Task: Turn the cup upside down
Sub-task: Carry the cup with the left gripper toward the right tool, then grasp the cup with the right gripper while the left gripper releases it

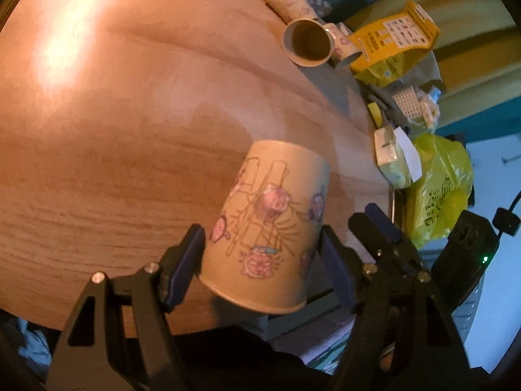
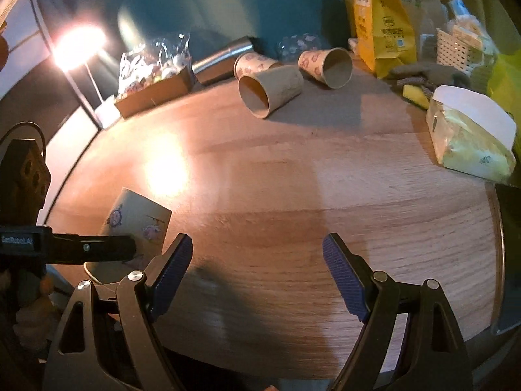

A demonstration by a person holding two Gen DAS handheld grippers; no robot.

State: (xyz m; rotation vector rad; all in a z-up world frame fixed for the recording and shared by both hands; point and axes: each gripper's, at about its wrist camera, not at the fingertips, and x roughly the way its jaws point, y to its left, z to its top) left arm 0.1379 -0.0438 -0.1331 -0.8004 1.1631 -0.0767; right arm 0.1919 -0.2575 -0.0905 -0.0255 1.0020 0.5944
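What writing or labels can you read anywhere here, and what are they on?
"GenRoboLAI", roughly, with blurred last letters: on the left gripper.
Yellow bag: printed text, too small to read.
Yellow-green plastic bag: dark characters, too blurred.
Held paper cup: cartoon drawings only, no readable words.
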